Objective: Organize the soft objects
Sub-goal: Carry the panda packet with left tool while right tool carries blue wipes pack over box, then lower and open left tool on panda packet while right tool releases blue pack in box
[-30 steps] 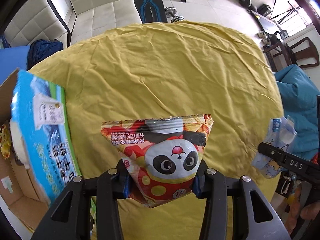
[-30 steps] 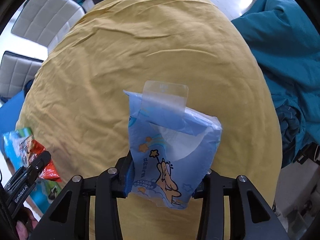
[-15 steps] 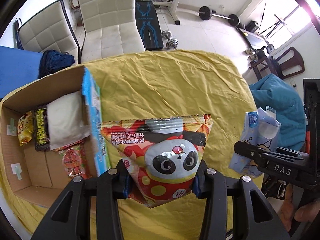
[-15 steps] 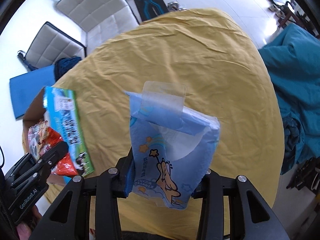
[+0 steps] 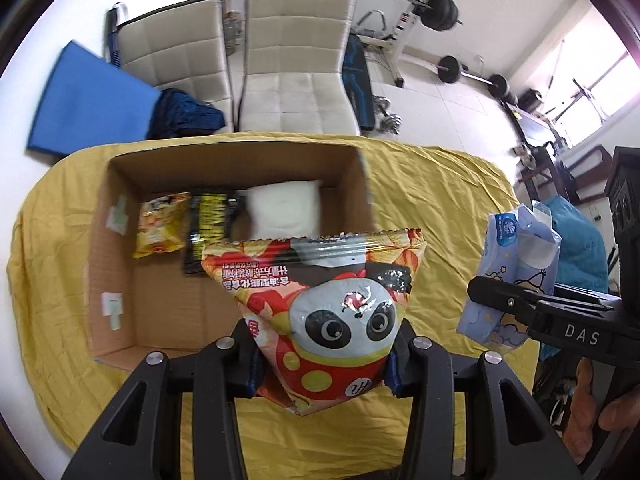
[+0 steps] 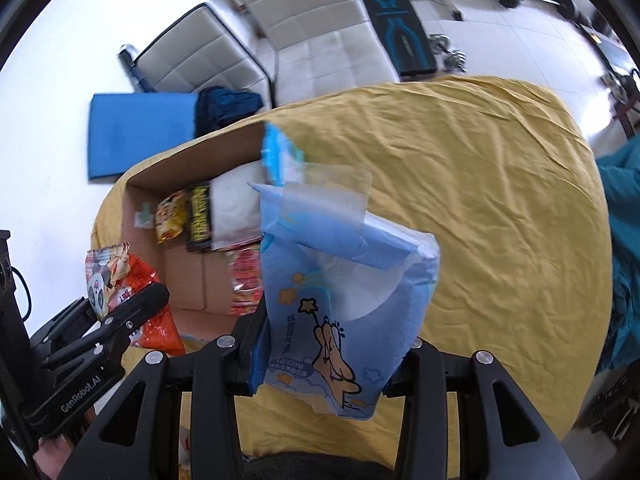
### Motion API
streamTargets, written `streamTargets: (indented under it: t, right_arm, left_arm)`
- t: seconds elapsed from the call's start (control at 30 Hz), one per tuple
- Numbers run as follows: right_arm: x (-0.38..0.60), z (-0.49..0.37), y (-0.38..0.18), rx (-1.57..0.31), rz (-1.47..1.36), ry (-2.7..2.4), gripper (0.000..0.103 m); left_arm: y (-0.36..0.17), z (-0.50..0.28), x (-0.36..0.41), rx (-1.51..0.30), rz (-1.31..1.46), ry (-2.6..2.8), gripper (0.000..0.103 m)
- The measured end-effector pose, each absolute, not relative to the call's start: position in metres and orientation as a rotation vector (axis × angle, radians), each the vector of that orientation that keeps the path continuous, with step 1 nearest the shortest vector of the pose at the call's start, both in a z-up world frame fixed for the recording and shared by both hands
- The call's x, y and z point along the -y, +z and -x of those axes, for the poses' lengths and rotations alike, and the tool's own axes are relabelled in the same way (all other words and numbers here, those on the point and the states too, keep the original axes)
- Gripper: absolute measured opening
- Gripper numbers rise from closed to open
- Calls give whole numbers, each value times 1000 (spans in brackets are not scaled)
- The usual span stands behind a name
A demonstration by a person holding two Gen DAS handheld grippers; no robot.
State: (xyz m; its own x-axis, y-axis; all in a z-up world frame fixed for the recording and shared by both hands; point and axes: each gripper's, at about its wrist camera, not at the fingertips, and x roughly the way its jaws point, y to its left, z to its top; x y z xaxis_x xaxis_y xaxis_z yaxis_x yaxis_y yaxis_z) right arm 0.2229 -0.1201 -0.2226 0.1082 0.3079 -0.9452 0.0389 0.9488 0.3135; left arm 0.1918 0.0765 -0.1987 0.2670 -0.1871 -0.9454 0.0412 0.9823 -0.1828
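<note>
Two grippers grip packets: the left gripper clenches a panda snack bag, the right gripper a blue tissue pack, beside the cardboard box.

A red and orange snack bag with a panda face hangs upright, pinched at its lower part, its crimped top edge level over the open cardboard box. Inside the box a yellow snack packet, a black and yellow packet and a white soft pack lie along the far wall. A pale blue tissue pack with a cartoon animal is held upright beside the box, its clear flap peeled up
</note>
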Motion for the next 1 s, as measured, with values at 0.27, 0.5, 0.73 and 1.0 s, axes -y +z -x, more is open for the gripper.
streamTargets:
  t: [0.27,0.5,0.73,1.0]
  right_arm:
    - [16,-232,-222,-1472,-211,324,43]
    - [-68,-240,-271,-1527,-179,377,43]
    - [-109,-250,-340,-1599,-153,362,43]
    - [-123,-250,-387,-1651,-129,349,43]
  left_arm:
    - [-206,-189,-169,-1304,198,-71,41]
    - [-258,-204,-223,-1426,244,-54,41]
    - [-314,-220,-246,-1526,281,-54,41]
    - [-349,-228,-245,-1589,263,-76,41]
